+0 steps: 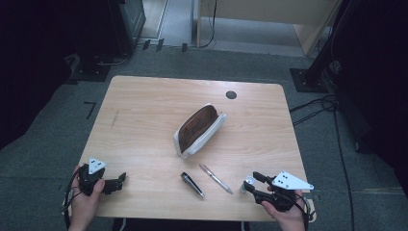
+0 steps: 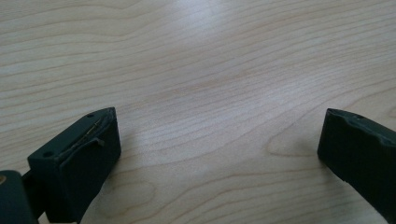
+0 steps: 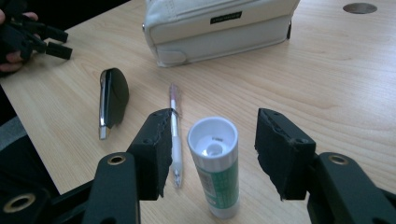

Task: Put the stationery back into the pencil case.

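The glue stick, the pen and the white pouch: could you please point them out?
glue stick (image 3: 215,168), right gripper view, its tube.
pen (image 3: 175,122), right gripper view, mid-barrel.
white pouch (image 1: 208,134), high view, its side wall.

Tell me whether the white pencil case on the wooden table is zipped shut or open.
Open. The white fabric pencil case lies on its side, its top gaping wide and the brown lining visible in the high view.

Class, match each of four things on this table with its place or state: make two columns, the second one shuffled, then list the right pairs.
Things:
1. pencil case
2. glue stick
3. pen
4. left gripper

Places or states:
A. open over bare wood
B. lies between the black clip and the glue stick
C. unzipped, mid-table
D. between the right gripper jaws, untouched

Pairs: 1-C, 2-D, 3-B, 4-A
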Available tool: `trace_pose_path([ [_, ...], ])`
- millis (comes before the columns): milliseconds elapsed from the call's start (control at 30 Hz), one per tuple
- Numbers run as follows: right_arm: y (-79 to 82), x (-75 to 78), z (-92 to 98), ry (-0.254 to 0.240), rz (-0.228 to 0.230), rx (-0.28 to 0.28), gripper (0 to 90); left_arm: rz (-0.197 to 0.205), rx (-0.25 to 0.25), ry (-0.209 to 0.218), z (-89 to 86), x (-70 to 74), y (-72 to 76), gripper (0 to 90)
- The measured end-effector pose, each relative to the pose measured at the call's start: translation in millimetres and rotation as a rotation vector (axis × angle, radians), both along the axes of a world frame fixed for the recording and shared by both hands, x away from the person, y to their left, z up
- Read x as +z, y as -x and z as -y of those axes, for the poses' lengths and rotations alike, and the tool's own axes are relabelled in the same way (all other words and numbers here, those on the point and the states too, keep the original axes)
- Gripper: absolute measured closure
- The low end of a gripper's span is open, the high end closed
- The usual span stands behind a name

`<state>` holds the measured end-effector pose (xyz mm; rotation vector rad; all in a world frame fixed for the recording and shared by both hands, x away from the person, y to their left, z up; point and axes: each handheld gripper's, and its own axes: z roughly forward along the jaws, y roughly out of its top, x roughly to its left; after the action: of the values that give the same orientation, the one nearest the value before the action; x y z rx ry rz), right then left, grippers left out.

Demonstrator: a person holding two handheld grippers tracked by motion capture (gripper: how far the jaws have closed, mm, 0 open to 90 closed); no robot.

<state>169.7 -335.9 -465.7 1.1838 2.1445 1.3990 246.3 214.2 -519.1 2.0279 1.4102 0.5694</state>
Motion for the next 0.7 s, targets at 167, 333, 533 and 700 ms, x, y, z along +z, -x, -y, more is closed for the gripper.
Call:
trace_pose_path([
  [167, 0.9, -4.8, -1.0, 0.013, -0.001, -0.002, 51.5, -0.001, 0.001, 0.001, 0.1, 0.0, 0.1, 0.0],
  [333, 1.2, -10.3, -1.3, 0.033, -0.004, -0.01, 54.1, -0.001, 0.0, 0.0, 0.1, 0.0, 0.1, 0.0],
  [533, 2.4, -10.7, -2.8, 0.037, 0.02, -0.016, 64.9, 0.001, 0.0, 0.0, 0.0, 0.0, 0.0, 0.0],
  [700, -0.2, -8.8, -3.8, 0.047, 0.02, -0.036, 66.4, 0.0, 0.0, 0.0, 0.0, 0.0, 0.0, 0.0],
])
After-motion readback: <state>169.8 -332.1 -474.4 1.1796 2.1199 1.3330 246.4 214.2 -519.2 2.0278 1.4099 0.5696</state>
